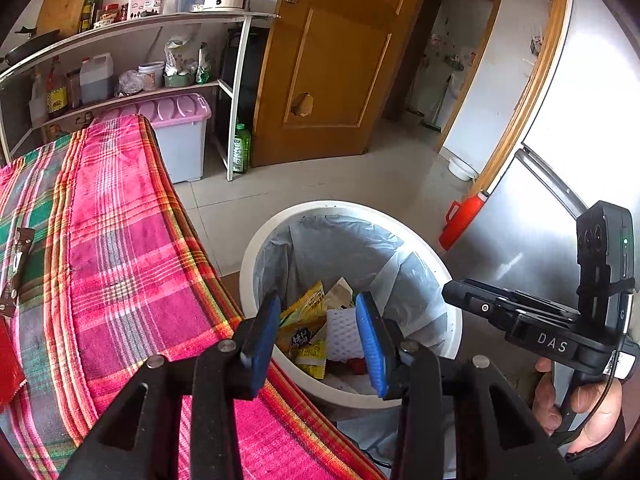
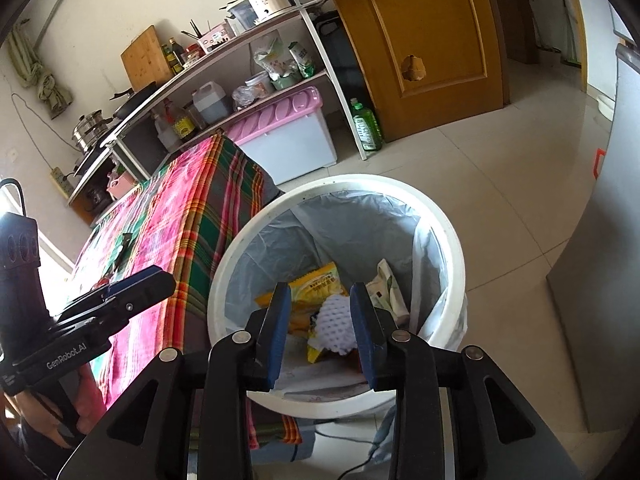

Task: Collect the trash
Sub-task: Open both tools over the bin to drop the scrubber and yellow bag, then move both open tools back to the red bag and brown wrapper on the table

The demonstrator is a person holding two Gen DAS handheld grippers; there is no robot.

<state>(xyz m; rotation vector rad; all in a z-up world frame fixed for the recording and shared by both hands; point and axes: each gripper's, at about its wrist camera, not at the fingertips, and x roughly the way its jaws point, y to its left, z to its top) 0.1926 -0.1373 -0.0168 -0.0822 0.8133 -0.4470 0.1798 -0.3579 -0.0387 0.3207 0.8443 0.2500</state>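
A white bin [image 1: 256, 248] [image 2: 452, 240] with a grey liner stands on the floor beside the table. Inside lie yellow snack packets [image 1: 306, 304] [image 2: 316, 280], a white foam net [image 1: 342, 334] [image 2: 336, 328] and a white-green packet [image 2: 388, 288]. My left gripper [image 1: 318, 320] hangs over the bin's near rim, open, with nothing between its blue pads. My right gripper [image 2: 320, 308] also hovers open above the bin, the foam net lying below it in the liner. A brown wrapper [image 1: 14, 272] and a red wrapper [image 1: 8, 364] lie on the table.
The table has a pink plaid cloth [image 1: 120, 240] hanging down to the bin's left. Behind are a white shelf rack [image 1: 236, 80], a pink-lidded box [image 1: 180, 120], a green bottle [image 1: 241, 148] and a wooden door [image 1: 328, 60]. A steel fridge [image 1: 560, 160] and a red flask [image 1: 460, 220] are on the right.
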